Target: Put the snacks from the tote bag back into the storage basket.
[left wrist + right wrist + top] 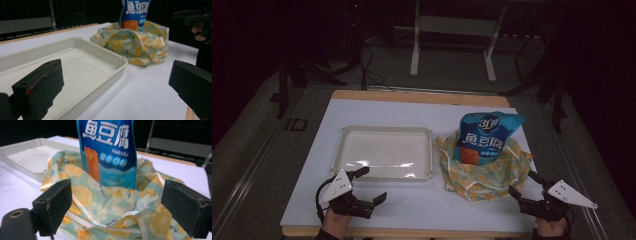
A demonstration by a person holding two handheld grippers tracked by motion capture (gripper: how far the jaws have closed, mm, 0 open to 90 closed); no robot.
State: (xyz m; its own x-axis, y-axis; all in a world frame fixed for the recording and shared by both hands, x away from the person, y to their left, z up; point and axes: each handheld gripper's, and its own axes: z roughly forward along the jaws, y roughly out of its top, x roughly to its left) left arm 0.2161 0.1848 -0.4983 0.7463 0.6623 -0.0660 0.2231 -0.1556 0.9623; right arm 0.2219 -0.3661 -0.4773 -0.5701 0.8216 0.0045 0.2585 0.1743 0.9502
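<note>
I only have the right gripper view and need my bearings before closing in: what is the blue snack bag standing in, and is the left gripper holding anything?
Observer: The blue snack bag stands in a crumpled lemon-print cloth bag right of the white tray.
Operator: And the left gripper?
Observer: The left gripper holds nothing; its jaws stand open by the tray's near edge.
Operator: Anything in the tray?
Observer: Nothing; its bottom is bare.

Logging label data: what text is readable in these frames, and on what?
"鱼豆腐": large white characters on the blue snack bag, which stands in the lemon-print cloth bag.
"Fishtofu": small white print under them.
"3[?]": round badge at the bag's top, second character blurred.
Pale band of characters on the bag: unreadable.
"ID": floor beside the table.
</note>
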